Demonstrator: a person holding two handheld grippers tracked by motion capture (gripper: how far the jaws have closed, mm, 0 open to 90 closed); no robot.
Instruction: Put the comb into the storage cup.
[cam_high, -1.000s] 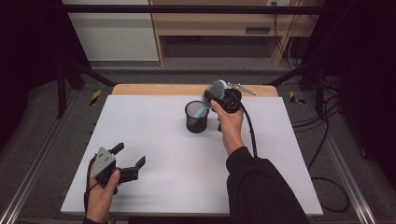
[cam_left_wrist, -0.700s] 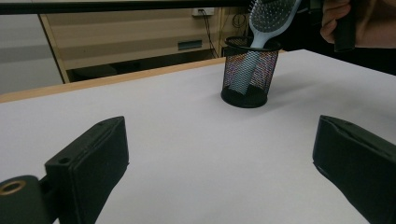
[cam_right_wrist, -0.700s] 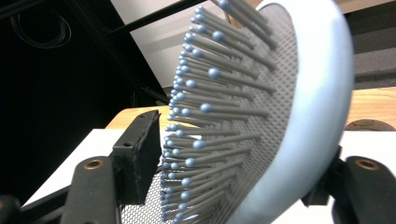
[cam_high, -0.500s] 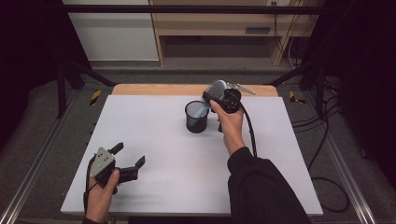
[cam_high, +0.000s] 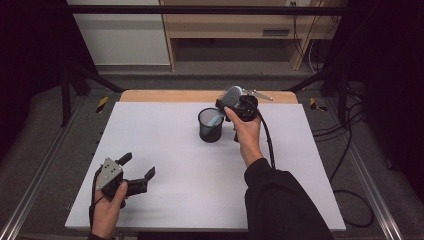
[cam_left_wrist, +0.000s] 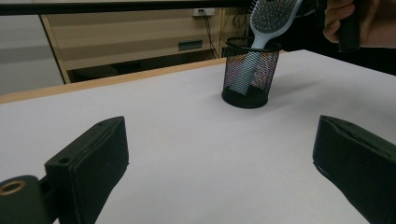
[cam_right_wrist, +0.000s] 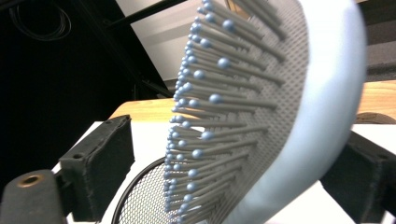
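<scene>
Both grippers are in the person's hands at the white table (cam_high: 165, 150). Nearest the person, the left gripper (cam_high: 137, 172) rests low over the near left part of the table, its jaws spread wide with nothing between them; in the left gripper view the two black pads (cam_left_wrist: 100, 158) stand far apart with bare white surface between them.

Farther off, toward the far middle of the table, the right gripper (cam_high: 231, 106) is held up beside the rim of a black mesh cup (cam_high: 210, 125). Its jaws have just been opening, and a light blue hairbrush (cam_high: 226, 102) sits between them. In the right gripper view the brush head (cam_right_wrist: 261, 116), with its grey cushion and blue-tipped bristles, leans across the gap: the left pad (cam_right_wrist: 100, 163) stands clear of the bristles, and the right pad (cam_right_wrist: 359, 182) lies close behind the brush's blue back, though whether it touches I cannot tell.

The hairbrush stands handle-down in the mesh cup, tilted, its head sticking out above the rim toward the right hand; the left gripper view shows the pale handle (cam_left_wrist: 247, 70) through the mesh, reaching down inside the cup. The cup stands upright on the table, well apart from the left gripper.

Beyond the table's wooden far edge (cam_high: 170, 95) are a grey floor, a light wooden shelf unit (cam_high: 240, 25) and loose cables (cam_high: 350, 145) at the right.
</scene>
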